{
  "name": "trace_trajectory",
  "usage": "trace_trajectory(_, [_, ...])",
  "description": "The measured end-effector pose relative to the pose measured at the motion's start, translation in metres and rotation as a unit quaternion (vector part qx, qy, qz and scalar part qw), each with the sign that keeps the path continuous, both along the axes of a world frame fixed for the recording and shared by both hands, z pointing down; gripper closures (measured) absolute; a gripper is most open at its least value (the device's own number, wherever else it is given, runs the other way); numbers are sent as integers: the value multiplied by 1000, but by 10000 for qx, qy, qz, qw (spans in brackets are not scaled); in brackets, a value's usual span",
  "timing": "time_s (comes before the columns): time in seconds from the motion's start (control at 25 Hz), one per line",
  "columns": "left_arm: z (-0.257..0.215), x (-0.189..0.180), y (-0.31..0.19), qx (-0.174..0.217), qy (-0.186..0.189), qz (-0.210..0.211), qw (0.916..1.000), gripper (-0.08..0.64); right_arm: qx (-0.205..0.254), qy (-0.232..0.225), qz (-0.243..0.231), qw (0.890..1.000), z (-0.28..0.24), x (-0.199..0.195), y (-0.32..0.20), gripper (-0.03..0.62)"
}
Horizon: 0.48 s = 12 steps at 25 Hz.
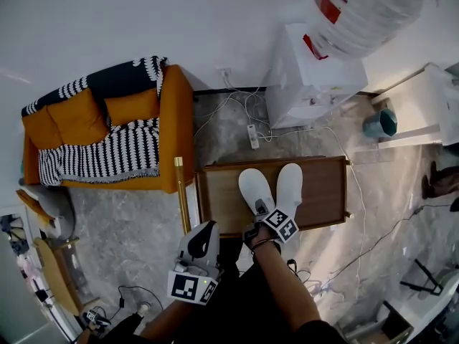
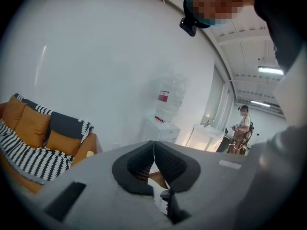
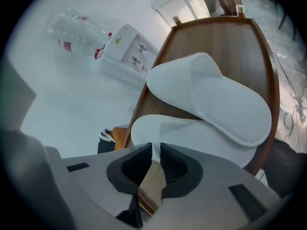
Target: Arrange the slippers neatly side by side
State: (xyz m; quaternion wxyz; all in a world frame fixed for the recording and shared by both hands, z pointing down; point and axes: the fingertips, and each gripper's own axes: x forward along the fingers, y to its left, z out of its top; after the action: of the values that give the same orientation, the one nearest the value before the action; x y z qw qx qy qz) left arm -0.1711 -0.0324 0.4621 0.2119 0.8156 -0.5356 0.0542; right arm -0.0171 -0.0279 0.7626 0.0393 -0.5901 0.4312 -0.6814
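The right tongs [image 3: 156,150] pinch the heel rim of one white slipper [image 3: 144,128] on the wooden surface [image 1: 323,192]. The second slipper [image 3: 211,99] rests partly over it. The left tongs [image 2: 154,152] are pressed together, empty, just short of the surface's near edge.

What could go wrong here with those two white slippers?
The right gripper pinches only the thin edge of the near slipper, so it might slip free. The other slipper seems to lie partly over it; moving one may drag the other askew or off the wooden table.
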Motion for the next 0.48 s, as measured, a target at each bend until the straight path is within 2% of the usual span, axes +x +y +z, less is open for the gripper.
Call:
trace_trajectory(0.08, [0, 3, 0, 2, 18, 12, 10000, 543, 8, 78, -236, 9997, -1, 0, 1, 553])
trace_trajectory(0.16, [0, 7, 1, 9, 35, 24, 10000, 543, -12, 127, -469, 9988, -1, -1, 3, 474])
trace_trajectory(0.48, [-3, 26, 9, 59, 87, 19, 9999, 543, 268, 170, -1440, 9891, -34, 4, 20, 456])
